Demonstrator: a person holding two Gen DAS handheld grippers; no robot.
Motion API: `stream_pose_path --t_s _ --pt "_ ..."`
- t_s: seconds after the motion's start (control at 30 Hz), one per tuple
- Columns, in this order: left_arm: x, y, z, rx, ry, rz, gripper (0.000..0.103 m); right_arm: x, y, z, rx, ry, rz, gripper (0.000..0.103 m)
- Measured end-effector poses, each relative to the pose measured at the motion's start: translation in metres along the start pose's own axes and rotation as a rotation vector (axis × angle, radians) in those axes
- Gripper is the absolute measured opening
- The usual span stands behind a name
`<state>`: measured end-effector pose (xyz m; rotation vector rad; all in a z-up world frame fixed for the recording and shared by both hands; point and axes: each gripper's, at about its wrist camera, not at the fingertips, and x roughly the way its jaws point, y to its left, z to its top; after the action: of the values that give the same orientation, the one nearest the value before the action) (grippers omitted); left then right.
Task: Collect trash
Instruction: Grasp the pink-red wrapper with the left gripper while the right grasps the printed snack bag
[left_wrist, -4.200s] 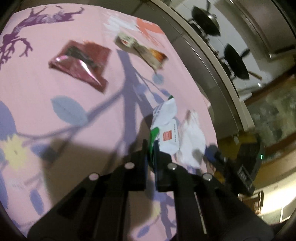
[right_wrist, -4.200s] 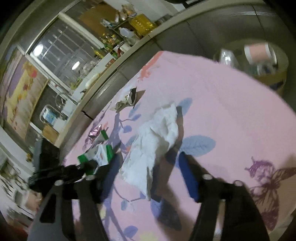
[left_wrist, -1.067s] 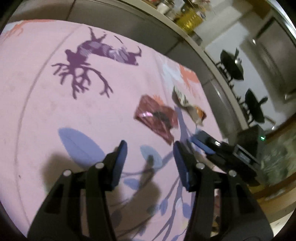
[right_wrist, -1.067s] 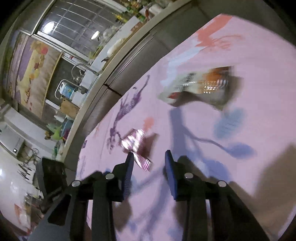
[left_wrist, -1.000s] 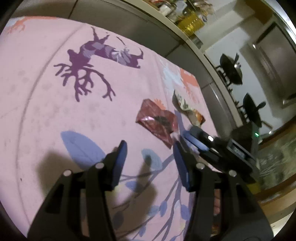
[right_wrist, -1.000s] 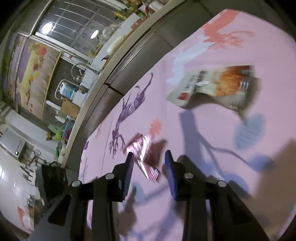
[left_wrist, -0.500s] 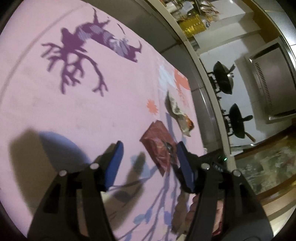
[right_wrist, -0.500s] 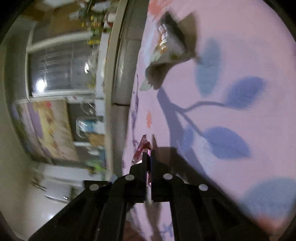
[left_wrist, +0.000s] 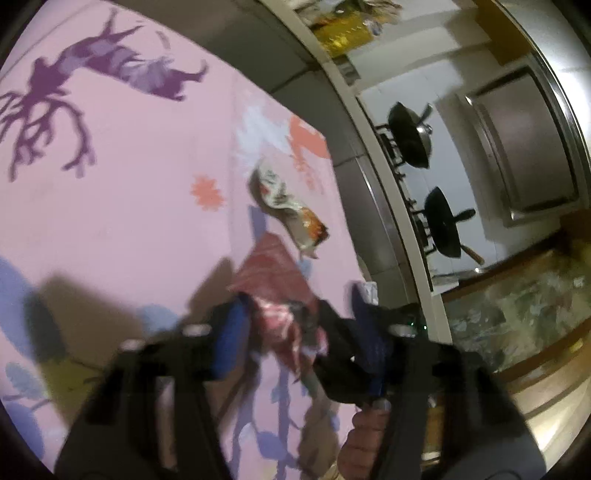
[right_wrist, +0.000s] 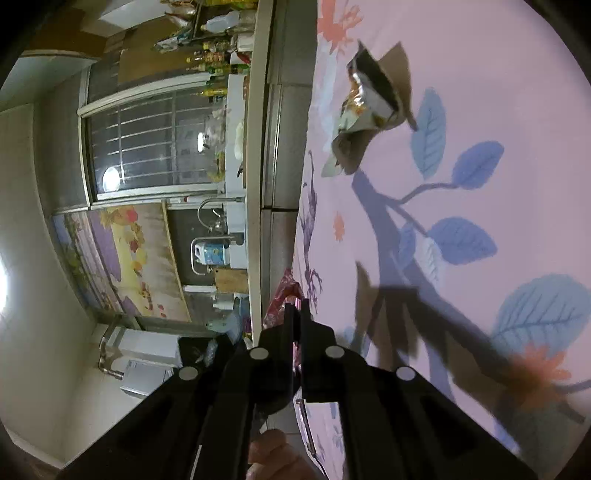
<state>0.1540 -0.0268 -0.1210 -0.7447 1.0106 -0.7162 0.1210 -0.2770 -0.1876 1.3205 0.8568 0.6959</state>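
Observation:
A crumpled red foil wrapper hangs above the pink flowered tablecloth. My right gripper is shut on the red wrapper and holds it up; this gripper also shows in the left wrist view. My left gripper is open, its blue-padded fingers on either side of the wrapper, not touching it as far as I can tell. A silver and orange snack packet lies farther back on the cloth; it also shows in the right wrist view.
The table's far edge meets grey cabinets. A stove with two black pans stands beyond on the right. A counter with bottles, a sink tap and a window shows in the right wrist view.
My right gripper has lifted the red wrapper off the cloth and turned on its side. My left gripper has moved in around the wrapper.

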Motion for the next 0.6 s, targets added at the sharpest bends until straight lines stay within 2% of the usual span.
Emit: stream_pose_path --t_s 0.07,0.1,0.17,0.27,0.33,0.4,0.43,0.47,0.53,0.6 --pt "0.006 -0.001 0.000 0.011 0.006 0.019 0.010 -0.005 0.003 0.001 -0.022 -0.011 -0.020 0.001" --pt "0.009 -0.001 0.000 0.013 0.010 0.021 0.008 -0.008 0.004 0.003 -0.033 -0.021 -0.037 0.001" --pt "0.009 0.003 -0.001 0.010 0.004 0.022 0.007 -0.014 0.008 0.007 -0.058 -0.056 -0.084 0.001" --pt "0.002 0.011 0.002 -0.002 -0.012 0.022 0.006 -0.034 0.011 0.021 -0.093 -0.156 -0.189 0.002" --pt "-0.002 0.018 0.004 -0.014 -0.018 0.022 0.006 -0.045 0.016 0.037 -0.139 -0.218 -0.283 0.003" --pt "-0.005 0.023 0.006 -0.018 -0.021 0.028 0.006 -0.048 0.016 0.047 -0.171 -0.249 -0.340 0.013" --pt "-0.006 0.025 0.006 -0.020 -0.019 0.030 0.006 -0.047 0.016 0.055 -0.178 -0.258 -0.368 0.033" --pt "-0.006 0.028 0.005 -0.024 -0.016 0.032 0.006 -0.046 0.017 0.062 -0.187 -0.270 -0.382 0.044" --pt "-0.007 0.032 0.004 -0.031 -0.007 0.036 0.006 -0.039 0.024 0.072 -0.237 -0.285 -0.417 0.053" --pt "-0.008 0.036 0.003 -0.028 -0.003 0.046 0.006 -0.027 0.027 0.082 -0.275 -0.265 -0.439 0.053"
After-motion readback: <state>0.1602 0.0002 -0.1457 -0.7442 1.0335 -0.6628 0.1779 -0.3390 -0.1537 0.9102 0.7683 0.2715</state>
